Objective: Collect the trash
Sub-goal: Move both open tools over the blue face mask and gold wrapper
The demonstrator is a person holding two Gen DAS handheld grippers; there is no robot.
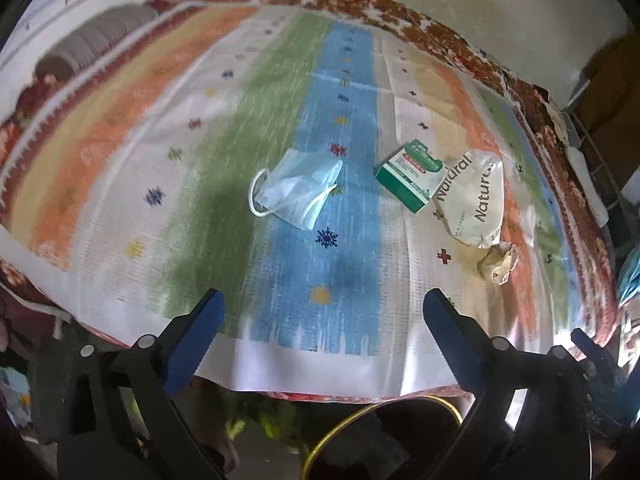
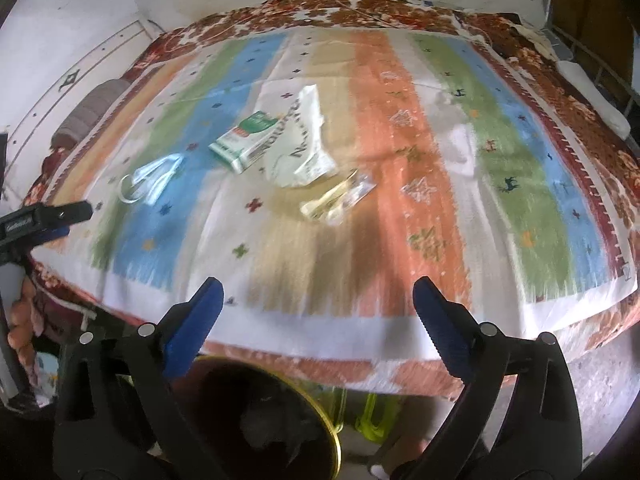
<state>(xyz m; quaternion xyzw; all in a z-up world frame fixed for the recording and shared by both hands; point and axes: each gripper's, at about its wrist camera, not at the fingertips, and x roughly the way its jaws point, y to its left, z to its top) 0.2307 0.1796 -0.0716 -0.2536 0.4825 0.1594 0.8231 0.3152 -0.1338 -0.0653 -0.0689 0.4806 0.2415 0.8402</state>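
Several pieces of trash lie on a striped cloth over a bed. A light blue face mask lies on the blue and green stripes. Right of it is a green and white carton, then a white "Natural" pouch and a crumpled clear wrapper. My left gripper is open and empty at the bed's near edge. In the right wrist view the mask, carton, pouch and wrapper lie ahead. My right gripper is open and empty.
A dark bin with a gold rim stands on the floor below the bed's near edge, also in the left wrist view. A grey rolled cushion lies at the far left. White walls are behind; a metal rack is at the right.
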